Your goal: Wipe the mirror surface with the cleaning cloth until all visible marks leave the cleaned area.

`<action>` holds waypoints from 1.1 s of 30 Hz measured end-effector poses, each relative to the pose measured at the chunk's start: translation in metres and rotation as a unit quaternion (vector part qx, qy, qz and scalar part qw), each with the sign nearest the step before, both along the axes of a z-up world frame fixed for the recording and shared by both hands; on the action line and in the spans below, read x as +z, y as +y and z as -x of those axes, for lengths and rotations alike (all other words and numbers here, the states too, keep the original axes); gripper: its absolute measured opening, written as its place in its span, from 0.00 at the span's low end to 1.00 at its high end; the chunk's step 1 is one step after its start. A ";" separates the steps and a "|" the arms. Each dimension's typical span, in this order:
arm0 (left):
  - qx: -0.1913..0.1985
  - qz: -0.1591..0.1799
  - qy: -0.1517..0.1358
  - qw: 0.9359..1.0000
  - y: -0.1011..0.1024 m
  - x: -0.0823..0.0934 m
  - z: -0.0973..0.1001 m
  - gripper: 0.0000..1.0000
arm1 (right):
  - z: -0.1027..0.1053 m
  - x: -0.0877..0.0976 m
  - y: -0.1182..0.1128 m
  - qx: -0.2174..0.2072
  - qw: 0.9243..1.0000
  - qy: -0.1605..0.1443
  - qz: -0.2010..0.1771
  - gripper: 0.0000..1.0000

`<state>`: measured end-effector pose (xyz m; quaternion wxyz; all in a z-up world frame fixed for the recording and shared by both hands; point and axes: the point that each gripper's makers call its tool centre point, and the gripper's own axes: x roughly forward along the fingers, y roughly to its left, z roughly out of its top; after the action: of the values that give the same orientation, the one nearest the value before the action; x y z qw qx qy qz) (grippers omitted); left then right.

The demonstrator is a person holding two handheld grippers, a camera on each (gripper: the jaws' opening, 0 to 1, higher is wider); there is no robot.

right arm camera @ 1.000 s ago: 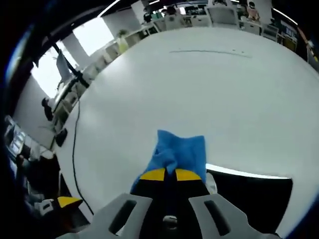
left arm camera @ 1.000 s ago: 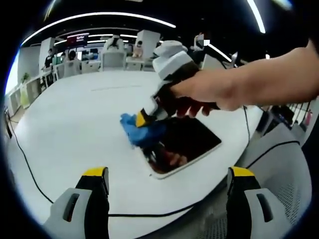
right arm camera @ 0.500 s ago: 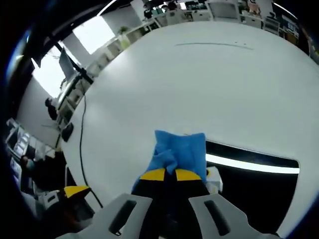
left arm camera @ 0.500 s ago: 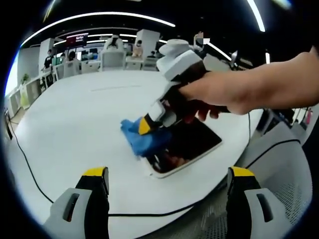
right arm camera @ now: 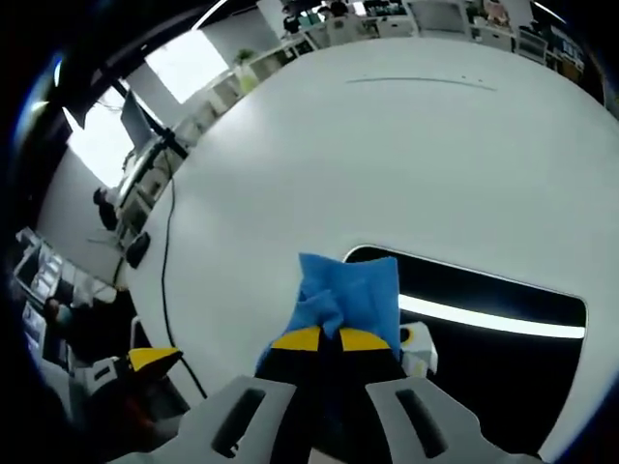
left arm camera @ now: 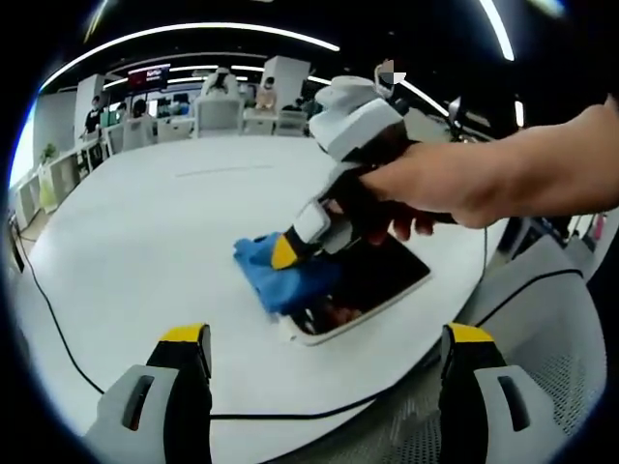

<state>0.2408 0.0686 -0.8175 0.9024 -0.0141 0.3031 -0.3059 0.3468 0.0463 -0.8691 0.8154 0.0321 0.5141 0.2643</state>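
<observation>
A white-framed mirror [left arm camera: 372, 280] lies flat on the round white table [left arm camera: 145, 232]; its dark glass [right arm camera: 484, 300] reflects a ceiling light strip. My right gripper [right arm camera: 327, 338] is shut on a blue cleaning cloth [right arm camera: 348, 295] and presses it onto the mirror's near-left part. In the left gripper view that right gripper [left arm camera: 290, 253], held by a hand [left arm camera: 435, 188], pushes the blue cleaning cloth [left arm camera: 285, 275] against the mirror's left end. My left gripper [left arm camera: 324, 338] hangs open near the table's front edge, with nothing between its yellow-tipped fingers [left arm camera: 184, 338].
A black cable [left arm camera: 58, 329] runs along the table's left and front edge. A mesh chair [left arm camera: 571, 377] stands at the right. Desks, monitors and people fill the far office background [left arm camera: 193, 97]. The left gripper's yellow tip [right arm camera: 150, 360] shows at lower left.
The right gripper has dragged the cloth further onto the mirror, toward its near end; more dark glass shows behind the cloth. The left gripper has stayed still.
</observation>
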 end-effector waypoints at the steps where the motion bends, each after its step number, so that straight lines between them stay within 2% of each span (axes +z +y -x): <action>1: 0.000 0.000 0.000 1.000 0.000 0.000 0.000 0.99 | 0.000 0.000 0.000 0.003 1.000 -0.005 0.001 0.00; 6: 0.002 -0.003 0.001 1.000 0.001 -0.001 0.000 0.99 | 0.000 0.000 -0.006 0.011 1.000 -0.015 0.008 0.00; 15: 0.004 -0.004 0.000 1.000 0.001 -0.001 0.000 0.99 | 0.003 0.000 -0.031 0.005 1.000 -0.019 0.005 0.00; 33: 0.007 -0.010 -0.009 1.000 0.005 0.000 -0.002 0.99 | 0.007 -0.001 -0.099 -0.021 0.999 -0.026 0.009 0.00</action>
<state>0.2427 0.0732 -0.8172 0.9072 -0.0044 0.2983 -0.2965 0.3394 -0.0528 -0.8697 0.8340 0.0289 0.4944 0.2431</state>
